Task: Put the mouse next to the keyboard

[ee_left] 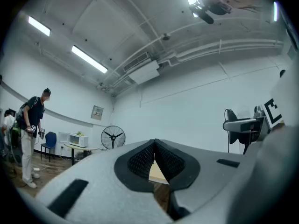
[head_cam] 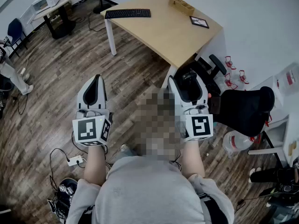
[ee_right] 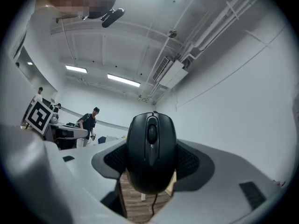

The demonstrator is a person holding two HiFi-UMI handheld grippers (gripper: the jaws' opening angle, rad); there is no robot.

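A black keyboard [head_cam: 127, 13] lies at the far left corner of a light wooden table [head_cam: 163, 31], well ahead of me. My right gripper [head_cam: 188, 77] is shut on a black wired mouse [head_cam: 189, 87], held in the air over the floor short of the table's near corner. In the right gripper view the mouse [ee_right: 151, 153] fills the space between the pads [ee_right: 189, 164], its wheel facing the camera and its cable hanging down. My left gripper [head_cam: 96, 80] is level with it to the left, its jaws shut and nothing between them [ee_left: 154, 144].
On the table stand a wooden box [head_cam: 181, 5] and a small dark frame [head_cam: 199, 22]. A black office chair [head_cam: 243, 108] is to the right of my right gripper. A power strip [head_cam: 74, 161] with cables lies on the wood floor. A person [ee_left: 30, 125] stands far left.
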